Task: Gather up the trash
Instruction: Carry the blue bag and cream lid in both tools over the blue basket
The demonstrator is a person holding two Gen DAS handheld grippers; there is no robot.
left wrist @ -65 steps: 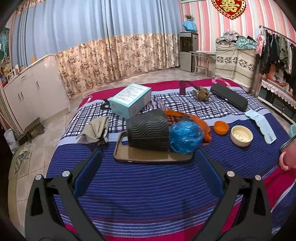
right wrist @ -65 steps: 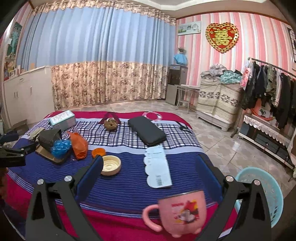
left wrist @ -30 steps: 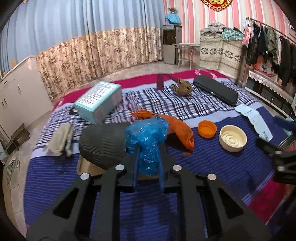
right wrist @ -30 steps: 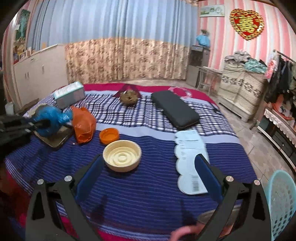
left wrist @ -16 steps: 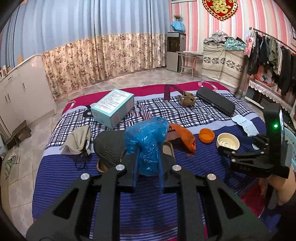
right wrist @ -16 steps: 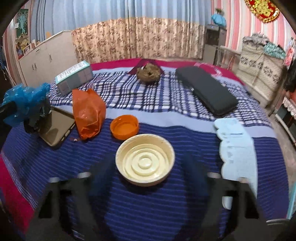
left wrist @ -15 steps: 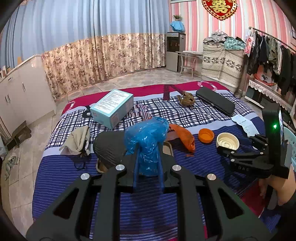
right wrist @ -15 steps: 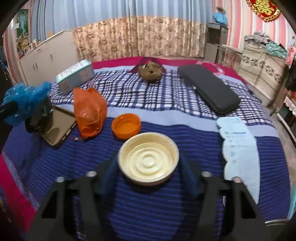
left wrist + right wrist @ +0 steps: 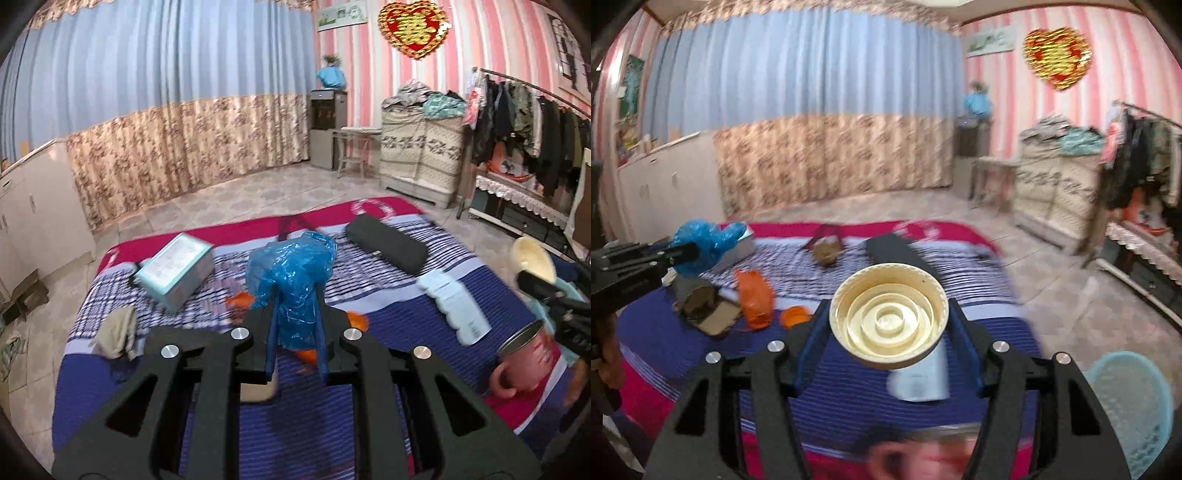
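Blue plastic bag [image 9: 291, 273], crumpled, pinched between the nearly closed jaws of the left tool [image 9: 295, 332], lifted above the bed [image 9: 369, 424]. Cream lid [image 9: 888, 315] gripped by its rim in the right tool [image 9: 888, 332], jaws about half open after just closing on it, also off the bed. Below and left of the right tool: orange bag [image 9: 755, 299], small orange cap [image 9: 794, 315]. Right of it on the floor: light blue basket [image 9: 1130, 406]. Pink mug [image 9: 524, 354] at the bed's near edge.

Place: home bedroom
Evidence: striped bed [image 9: 369, 424] at 6 o'clock, clothes rack [image 9: 532, 122] at 2 o'clock, floor-length curtains [image 9: 166, 110] at 11 o'clock
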